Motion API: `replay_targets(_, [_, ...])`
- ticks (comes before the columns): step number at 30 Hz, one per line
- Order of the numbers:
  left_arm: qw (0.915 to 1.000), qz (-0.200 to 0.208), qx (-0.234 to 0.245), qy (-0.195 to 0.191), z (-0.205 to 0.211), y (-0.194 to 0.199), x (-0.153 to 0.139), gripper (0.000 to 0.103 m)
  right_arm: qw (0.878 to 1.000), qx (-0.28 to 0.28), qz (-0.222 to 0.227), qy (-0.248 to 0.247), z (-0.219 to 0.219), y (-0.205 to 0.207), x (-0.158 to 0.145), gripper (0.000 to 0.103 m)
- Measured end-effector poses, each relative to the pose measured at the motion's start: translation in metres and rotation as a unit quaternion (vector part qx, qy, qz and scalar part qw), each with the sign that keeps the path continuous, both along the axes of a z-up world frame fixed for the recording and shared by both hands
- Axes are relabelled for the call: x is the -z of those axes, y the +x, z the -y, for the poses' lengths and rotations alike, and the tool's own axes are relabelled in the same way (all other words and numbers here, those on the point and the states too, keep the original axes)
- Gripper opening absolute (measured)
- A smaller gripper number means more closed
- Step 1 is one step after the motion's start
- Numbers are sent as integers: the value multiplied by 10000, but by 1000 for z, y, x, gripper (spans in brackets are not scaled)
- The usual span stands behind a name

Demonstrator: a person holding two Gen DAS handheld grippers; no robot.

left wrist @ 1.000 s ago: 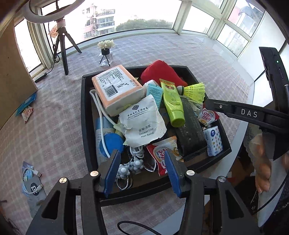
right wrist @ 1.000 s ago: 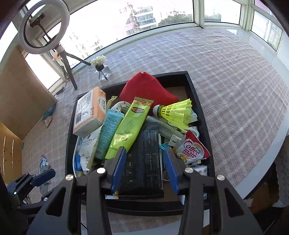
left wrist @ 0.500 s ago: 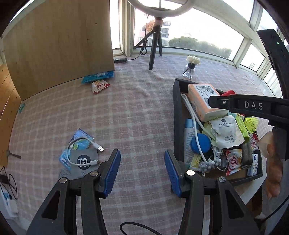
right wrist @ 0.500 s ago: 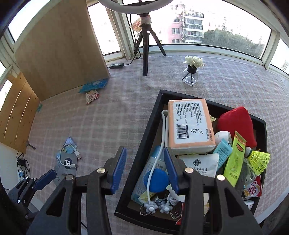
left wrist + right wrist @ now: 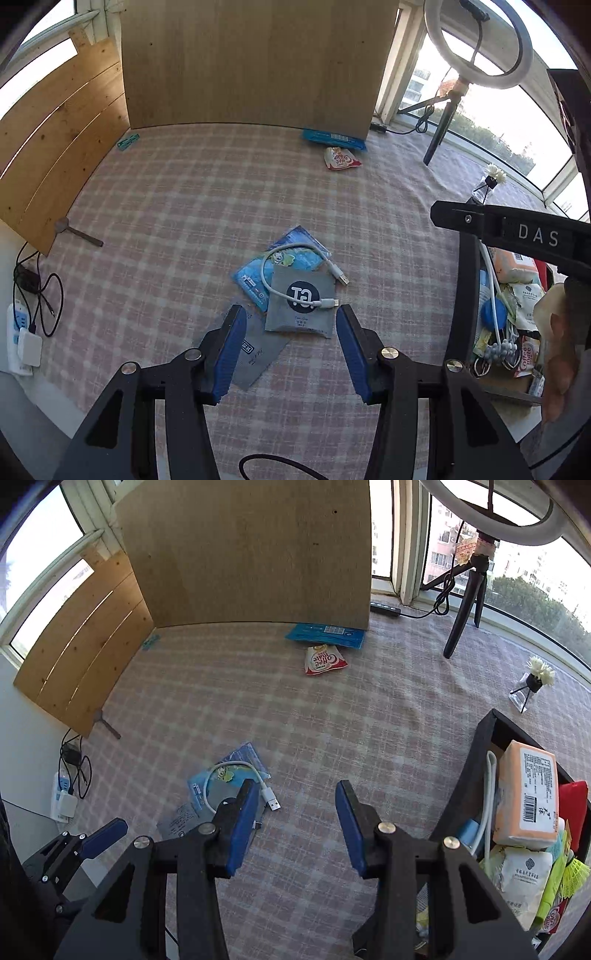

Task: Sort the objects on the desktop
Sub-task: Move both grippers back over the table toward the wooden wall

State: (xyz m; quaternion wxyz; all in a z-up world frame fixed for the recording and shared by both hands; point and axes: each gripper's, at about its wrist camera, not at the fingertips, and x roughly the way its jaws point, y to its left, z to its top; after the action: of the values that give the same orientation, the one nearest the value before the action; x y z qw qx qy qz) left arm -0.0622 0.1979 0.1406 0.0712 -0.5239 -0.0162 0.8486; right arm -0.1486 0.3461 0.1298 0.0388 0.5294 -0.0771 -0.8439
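Checked cloth covers the worktop (image 5: 332, 720). Large wooden board (image 5: 255, 554) stands upright at the far edge; a second, plank-built panel (image 5: 85, 646) leans just left of it, and right of the board a ring light (image 5: 476, 48) sits on a black tripod (image 5: 465, 602), its cable running to a power strip (image 5: 386, 608) near the board's right foot. Well right of the board, a small vase of white flowers (image 5: 533, 681); off the worktop's left edge, below the plank panel, a white power strip with plugs and black cord (image 5: 64, 794).
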Motion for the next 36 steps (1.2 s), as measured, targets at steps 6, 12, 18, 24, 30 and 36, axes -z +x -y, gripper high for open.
replay_targets(6, [9994,95,-316,38,44,-4,6,48,9996,-275,75,26,37,-12,4,43])
replay_targets(12, [9991,223,-346,20,76,-21,13,48,9993,-318,179,-28,63,-25,7,43])
replay_targets(18, [9971,385,-646,112,118,-51,22,48,9991,-344,231,-9,82,-46,9,43])
replay_targets(24, [9918,528,-1154,127,171,-87,35,48,9985,-470,260,134,105,-82,9,43])
replay_targets(30, [9811,745,-1780,157,220,-119,55,48,9954,-892,281,192,143,-139,7,43])
replay_targets(36, [9731,836,-2143,138,255,-140,65,48,9987,-440,238,10,104,-170,-4,43])
